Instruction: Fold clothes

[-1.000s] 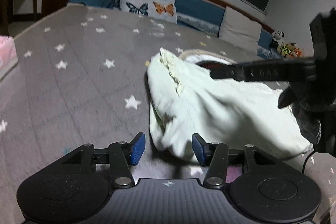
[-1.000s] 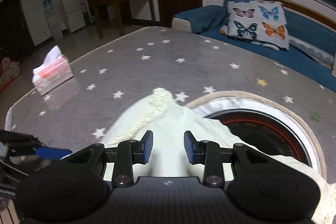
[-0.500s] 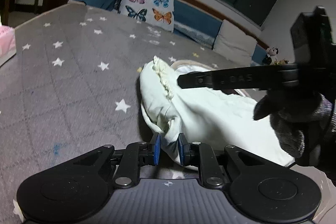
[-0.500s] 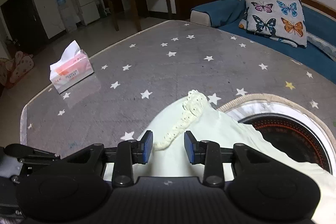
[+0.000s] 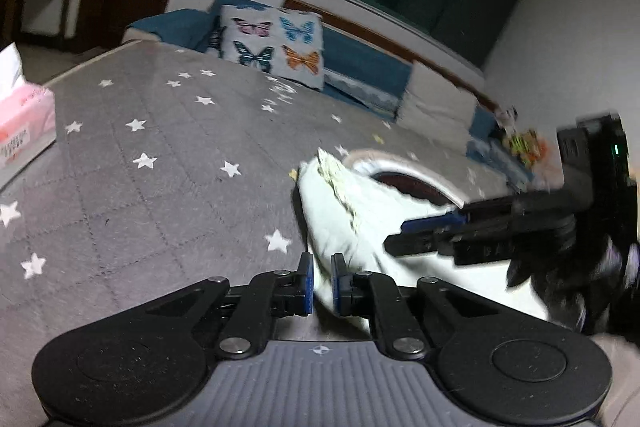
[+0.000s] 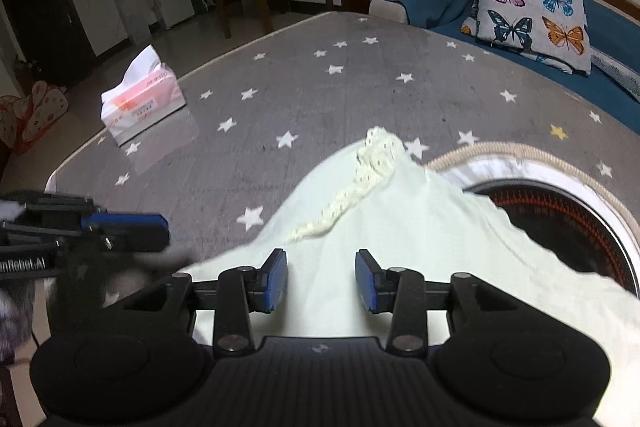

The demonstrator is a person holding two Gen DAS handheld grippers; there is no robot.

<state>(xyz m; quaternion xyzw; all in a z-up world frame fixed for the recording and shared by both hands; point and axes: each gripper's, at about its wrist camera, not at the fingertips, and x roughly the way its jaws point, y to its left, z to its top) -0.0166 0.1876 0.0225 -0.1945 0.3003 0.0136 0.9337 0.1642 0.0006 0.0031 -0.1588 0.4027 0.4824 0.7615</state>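
Now the left gripper (image 5: 319,281) jaws pinch the pale garment (image 5: 340,211); right gripper (image 6: 321,277) jaws spread.

The pale cream cloth garment (image 6: 404,227) looks soft and matt, with a knobbly lace trim (image 6: 360,187) along one edge. It lies on a grey star-printed quilted cover (image 6: 320,99), matt with stitched lines. The left gripper (image 5: 319,285) has matt black plastic arms, blue rubbery-looking pads (image 5: 307,283) and shiny metal rivets; the right gripper (image 6: 321,281) looks the same. The pink tissue pack (image 6: 144,105) has a glossy plastic wrap with white paper sticking out.
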